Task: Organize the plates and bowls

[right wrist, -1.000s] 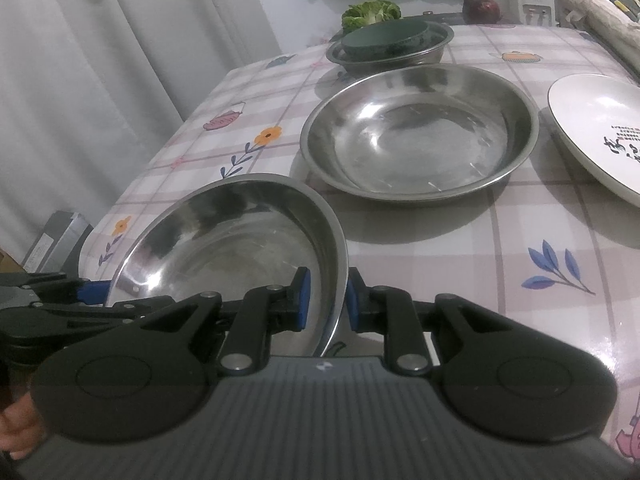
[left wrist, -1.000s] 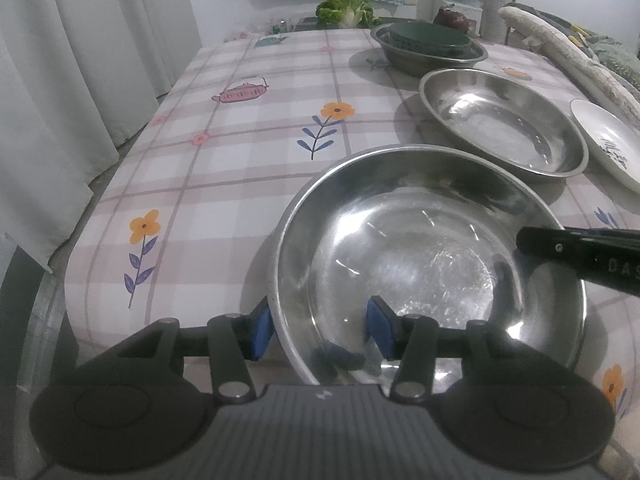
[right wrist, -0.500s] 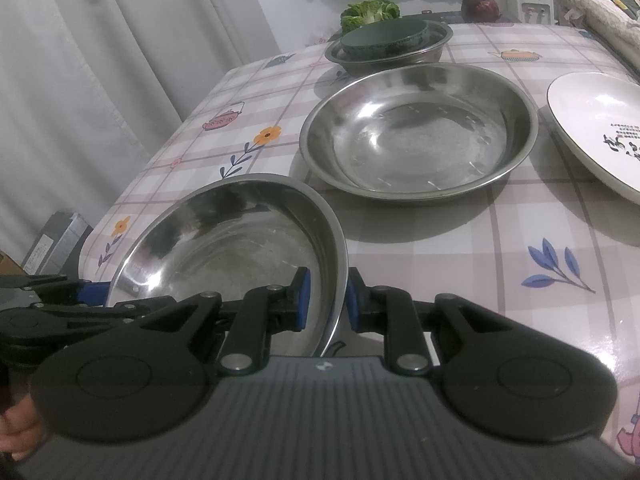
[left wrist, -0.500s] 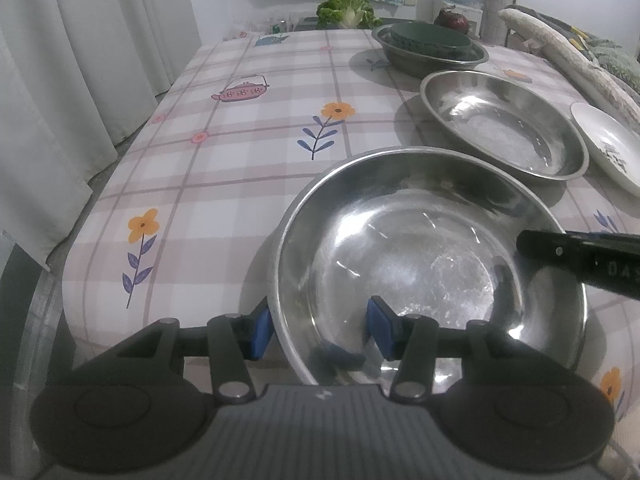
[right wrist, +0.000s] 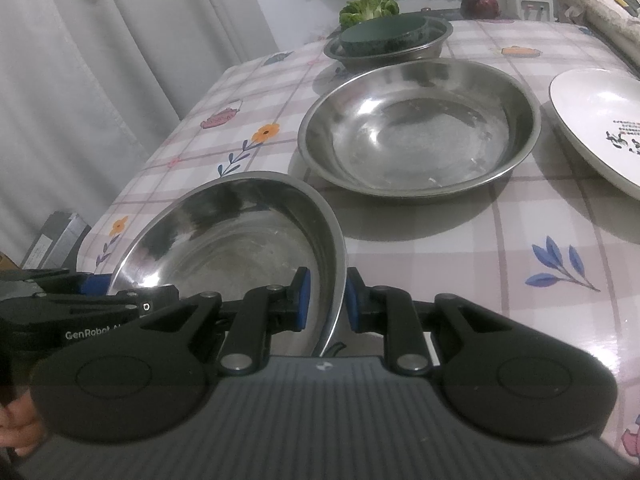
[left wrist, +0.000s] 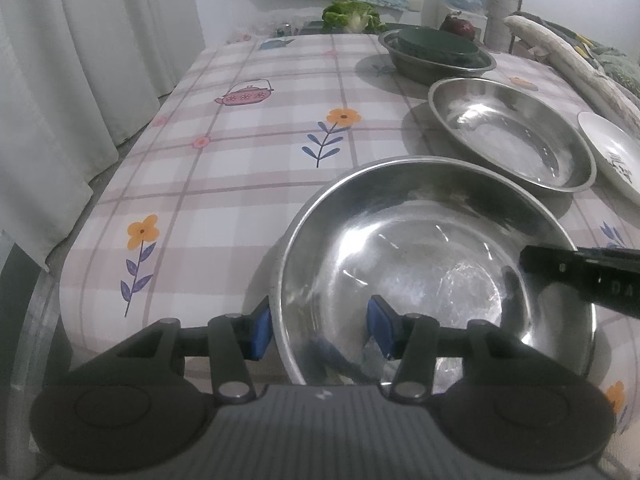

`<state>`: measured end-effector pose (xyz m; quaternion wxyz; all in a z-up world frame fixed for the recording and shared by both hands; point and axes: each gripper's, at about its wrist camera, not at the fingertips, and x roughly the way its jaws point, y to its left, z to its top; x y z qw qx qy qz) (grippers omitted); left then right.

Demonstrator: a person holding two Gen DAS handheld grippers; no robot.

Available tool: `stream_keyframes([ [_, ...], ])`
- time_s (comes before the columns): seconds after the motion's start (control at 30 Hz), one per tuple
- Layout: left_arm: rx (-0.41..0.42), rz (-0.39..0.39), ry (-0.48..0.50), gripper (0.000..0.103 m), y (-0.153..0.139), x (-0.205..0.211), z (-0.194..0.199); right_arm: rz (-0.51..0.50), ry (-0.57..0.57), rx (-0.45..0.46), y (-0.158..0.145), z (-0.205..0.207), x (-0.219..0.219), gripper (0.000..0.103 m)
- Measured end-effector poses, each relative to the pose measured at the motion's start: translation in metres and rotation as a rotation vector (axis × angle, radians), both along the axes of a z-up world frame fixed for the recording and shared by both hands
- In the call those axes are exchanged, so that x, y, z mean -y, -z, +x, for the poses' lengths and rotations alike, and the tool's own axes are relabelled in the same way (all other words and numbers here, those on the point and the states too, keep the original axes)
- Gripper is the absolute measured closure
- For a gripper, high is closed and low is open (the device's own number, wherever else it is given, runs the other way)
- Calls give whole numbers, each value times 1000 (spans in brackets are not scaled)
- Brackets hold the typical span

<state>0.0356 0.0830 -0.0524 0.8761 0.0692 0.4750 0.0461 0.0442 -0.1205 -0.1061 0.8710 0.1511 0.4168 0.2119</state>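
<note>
So the wide shallow stainless steel bowl (left wrist: 436, 276) sits at the near corner of the table; the right gripper (right wrist: 323, 300) is clamped on its right rim, while the left gripper (left wrist: 318, 326) straddles the near-left rim with its pads apart, not squeezing. Just past it there's a second shallow steel bowl (right wrist: 418, 126), a white plate with black lettering (right wrist: 600, 124) to its right, and further back a steel basin holding a dark green bowl (right wrist: 384, 38). All on a pink plaid flowered tablecloth (left wrist: 256, 148), white curtains (left wrist: 80, 60) on the left.

White plate (left wrist: 612, 156) cut by right edge; lettering unreadable.
</note>
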Motion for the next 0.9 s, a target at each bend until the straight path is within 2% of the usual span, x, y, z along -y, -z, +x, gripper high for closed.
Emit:
stream_keyframes([
  [0.9,2,-13,-16,54,-8,0,-5,12,-4,16,-7,-3,1,84],
])
